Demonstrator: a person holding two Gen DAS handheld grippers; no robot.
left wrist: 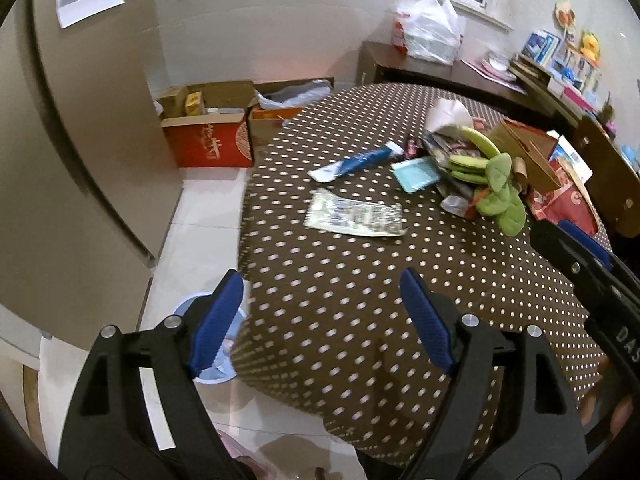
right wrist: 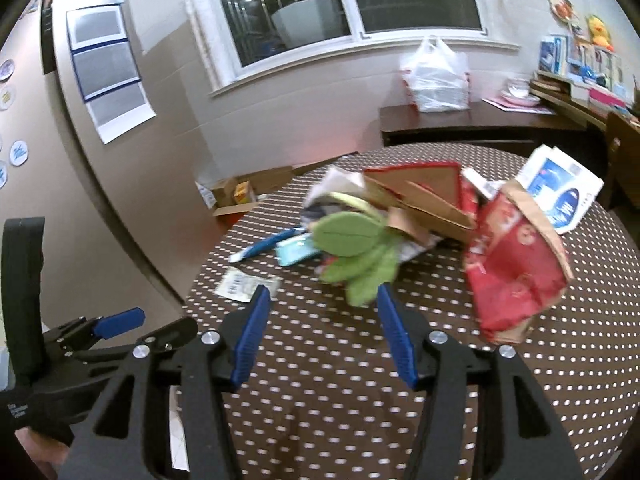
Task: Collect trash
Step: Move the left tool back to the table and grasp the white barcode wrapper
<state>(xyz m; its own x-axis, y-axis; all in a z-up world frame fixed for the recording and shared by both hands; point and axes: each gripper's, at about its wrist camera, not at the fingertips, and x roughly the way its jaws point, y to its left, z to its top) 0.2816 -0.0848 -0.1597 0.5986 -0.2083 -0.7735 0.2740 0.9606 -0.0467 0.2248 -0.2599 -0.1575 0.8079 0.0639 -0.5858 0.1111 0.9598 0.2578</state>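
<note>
A round table under a brown polka-dot cloth (left wrist: 360, 300) carries the litter. A flat printed wrapper (left wrist: 354, 216) lies nearest, with a blue-and-white tube (left wrist: 356, 164) and a teal packet (left wrist: 416, 172) behind it. To their right is a pile: a green plush piece (left wrist: 500, 188), brown cardboard (left wrist: 528, 152) and a crumpled red paper bag (right wrist: 516, 272). My left gripper (left wrist: 320, 280) hangs open and empty over the table's near left edge. My right gripper (right wrist: 323, 292) is open too, with nothing between its fingers, just short of the green plush piece (right wrist: 356, 256).
A light blue bin (left wrist: 212, 360) stands on the tiled floor by the table, partly behind my left finger. Cardboard boxes (left wrist: 208, 128) sit against the wall. A dark sideboard (left wrist: 400, 64) holds a white plastic bag (left wrist: 428, 32). A wooden chair (left wrist: 608, 176) stands at right.
</note>
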